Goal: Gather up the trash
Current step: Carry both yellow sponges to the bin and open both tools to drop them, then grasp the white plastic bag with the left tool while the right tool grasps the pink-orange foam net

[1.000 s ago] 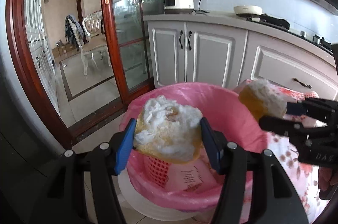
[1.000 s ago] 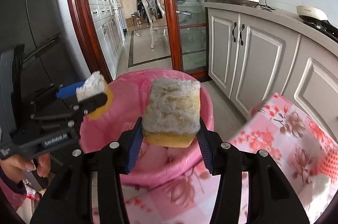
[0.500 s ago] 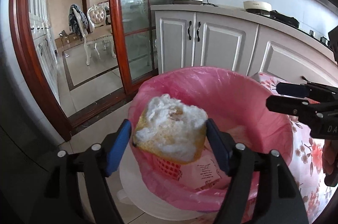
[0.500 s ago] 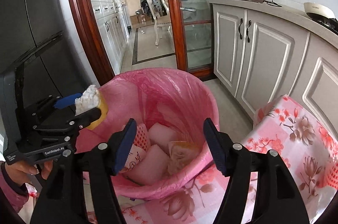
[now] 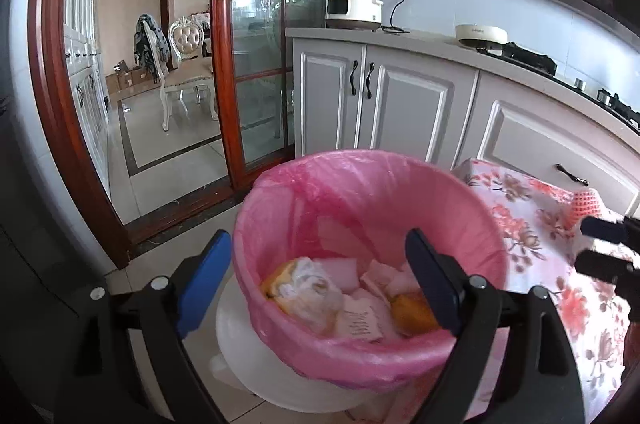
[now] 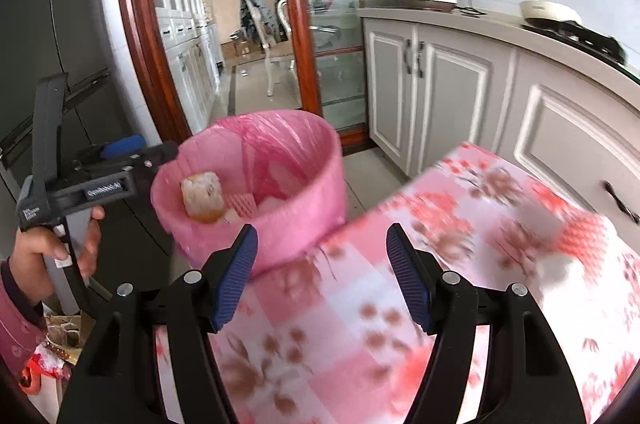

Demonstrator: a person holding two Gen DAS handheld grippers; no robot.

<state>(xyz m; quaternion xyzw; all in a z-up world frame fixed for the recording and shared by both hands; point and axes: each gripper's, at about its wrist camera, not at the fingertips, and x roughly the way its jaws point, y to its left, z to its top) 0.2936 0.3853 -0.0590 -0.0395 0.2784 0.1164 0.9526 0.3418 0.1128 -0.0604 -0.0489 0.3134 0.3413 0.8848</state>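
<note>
A bin lined with a pink bag (image 5: 360, 160) stands on the floor beside the flowered tablecloth (image 5: 532, 224). My left gripper (image 5: 316, 236) hovers over its near rim, jaws opening, nothing between them. Below it a yellow sponge with white fluff (image 5: 304, 284) lies in the bin among white pads and a second yellow sponge (image 5: 412, 308). My right gripper (image 6: 322, 230) is open and empty above the table's cloth (image 6: 440, 224), to the right of the bin (image 6: 320, 136). From that side the sponge (image 6: 202, 198) shows inside the bin, under the left gripper (image 6: 156, 146).
The bin's white base (image 5: 256, 364) rests on the tiled floor. Grey cabinets (image 5: 400, 112) with a cooker (image 5: 352, 10) run behind, and a glass door (image 5: 260, 64) stands at the left. A blurred white lump (image 6: 560, 264) lies on the cloth. A hand (image 6: 52, 248) holds the left gripper.
Both sponges left the jaws and dropped into the bin, the right one first. The left jaws spread wider. The right gripper swung away to the right, over the table.
</note>
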